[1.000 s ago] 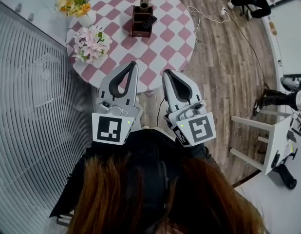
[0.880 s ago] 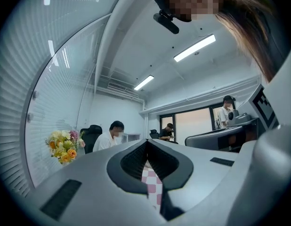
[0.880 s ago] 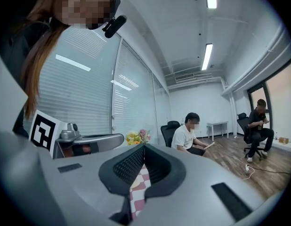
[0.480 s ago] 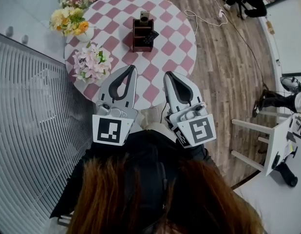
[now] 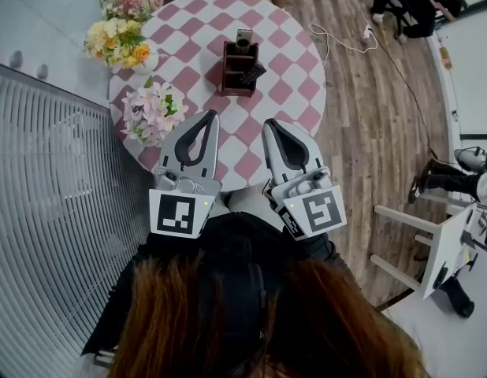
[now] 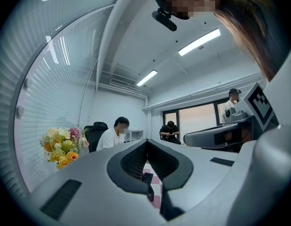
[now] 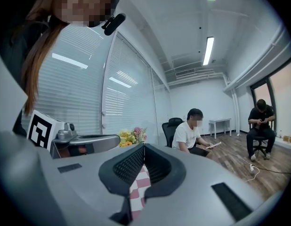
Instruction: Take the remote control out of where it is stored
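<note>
- The remote control point(image 5: 252, 72) is the dark slim bar standing tilted in the front pocket of the wooden holder point(image 5: 235, 60). The holder sits near the middle of the round checked desk point(image 5: 284, 93).
- Your left gripper point(image 5: 210, 116) has its jaws closed tip to tip with nothing between them. It hangs over the near edge of the desk, well short of the holder.
- Your right gripper point(image 5: 270, 123) is likewise closed and empty, level with the left one and just beside it.
- Expect the remote control to be light and stiff, probably hard plastic. It should be smooth enough to slide if you pinch it weakly.
- Only its upper end shows above the pocket, so that is likely your place to take hold. Grip across the two long side edges rather than the button face.
- Drawing it out along its own lean should stop it jamming against the pocket wall.
- The holder looks small and may lift or tip with the remote control, so your free gripper may need to steady it.
- The pink flowers point(image 5: 152, 110) stand close on the left; a reach from the right looks clearer.
- Something small stands at the back of the holder, too small to tell what.
</note>
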The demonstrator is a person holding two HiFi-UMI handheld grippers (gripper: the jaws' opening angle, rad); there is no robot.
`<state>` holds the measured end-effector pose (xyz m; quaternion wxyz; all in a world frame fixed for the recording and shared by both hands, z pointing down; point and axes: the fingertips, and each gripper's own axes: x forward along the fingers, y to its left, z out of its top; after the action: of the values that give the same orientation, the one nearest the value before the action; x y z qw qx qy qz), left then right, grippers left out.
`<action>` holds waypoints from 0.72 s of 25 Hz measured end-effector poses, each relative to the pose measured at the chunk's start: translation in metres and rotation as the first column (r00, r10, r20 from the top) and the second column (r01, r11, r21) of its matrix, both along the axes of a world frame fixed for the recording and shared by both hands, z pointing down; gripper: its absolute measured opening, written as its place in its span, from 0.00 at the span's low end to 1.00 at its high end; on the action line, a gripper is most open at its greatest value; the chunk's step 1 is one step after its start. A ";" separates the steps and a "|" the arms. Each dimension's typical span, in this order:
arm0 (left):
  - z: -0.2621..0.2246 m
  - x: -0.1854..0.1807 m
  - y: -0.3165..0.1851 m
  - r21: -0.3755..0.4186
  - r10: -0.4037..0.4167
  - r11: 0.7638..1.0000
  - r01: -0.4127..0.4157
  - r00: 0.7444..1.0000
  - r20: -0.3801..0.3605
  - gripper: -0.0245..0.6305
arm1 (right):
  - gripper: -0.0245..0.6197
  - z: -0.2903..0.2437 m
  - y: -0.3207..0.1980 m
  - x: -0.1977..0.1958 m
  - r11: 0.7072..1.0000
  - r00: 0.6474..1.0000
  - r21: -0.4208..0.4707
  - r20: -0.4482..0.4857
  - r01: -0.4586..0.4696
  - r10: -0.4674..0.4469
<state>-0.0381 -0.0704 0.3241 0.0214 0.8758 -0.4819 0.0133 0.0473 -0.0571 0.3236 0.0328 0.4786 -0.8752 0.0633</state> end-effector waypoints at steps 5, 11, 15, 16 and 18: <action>0.006 0.002 -0.010 -0.024 -0.026 0.999 0.026 1.000 -0.003 0.05 | 0.06 0.008 -0.010 -0.004 0.999 0.999 -0.021 0.005 0.045 -0.045; 0.003 0.008 -0.018 -0.030 -0.049 0.998 0.048 0.999 -0.009 0.05 | 0.06 0.010 -0.030 0.013 0.999 1.000 -0.045 -0.009 0.018 -0.019; 0.003 0.012 -0.020 -0.032 -0.048 0.998 0.048 0.999 -0.012 0.05 | 0.06 0.023 -0.042 0.021 0.997 1.000 -0.069 -0.009 -0.028 0.027; 0.003 0.012 -0.020 -0.031 -0.046 0.998 0.046 0.999 -0.011 0.05 | 0.06 0.028 -0.046 0.022 0.996 0.999 -0.077 -0.009 -0.041 0.040; 0.002 0.012 -0.021 -0.029 -0.044 0.999 0.044 0.999 -0.011 0.05 | 0.06 0.039 -0.053 0.024 0.992 0.997 -0.098 -0.005 -0.073 0.073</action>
<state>-0.0258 -0.0909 0.3265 0.0369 0.8646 -0.5008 0.0148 0.0713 -0.1104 0.3629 0.0548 0.5080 -0.8529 0.1070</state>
